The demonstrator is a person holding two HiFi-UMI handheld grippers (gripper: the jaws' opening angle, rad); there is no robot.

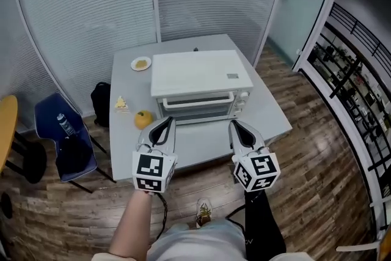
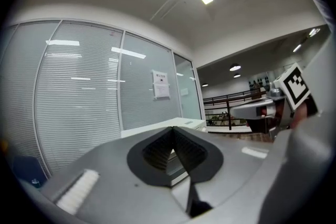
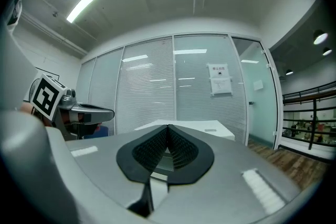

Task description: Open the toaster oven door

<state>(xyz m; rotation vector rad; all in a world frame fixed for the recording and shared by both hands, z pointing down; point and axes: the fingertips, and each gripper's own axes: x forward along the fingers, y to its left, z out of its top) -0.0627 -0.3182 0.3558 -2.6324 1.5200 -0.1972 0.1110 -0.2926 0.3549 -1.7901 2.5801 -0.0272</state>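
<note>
— Fingers (image 2: 157, 150) on left gripper (image 1: 168, 121) and right gripper (image 1: 234, 124): together, empty?
— Yes. Only the head view shows the door of the toaster oven (image 1: 198, 85), shut, on the table (image 1: 269, 116) just ahead; yellow fruit (image 1: 143, 119) beside it.

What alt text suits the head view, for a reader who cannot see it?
A white toaster oven, door closed, stands on a grey table. The left tool and the right tool, both shut and empty, point toward it. A yellow fruit lies nearby.
</note>
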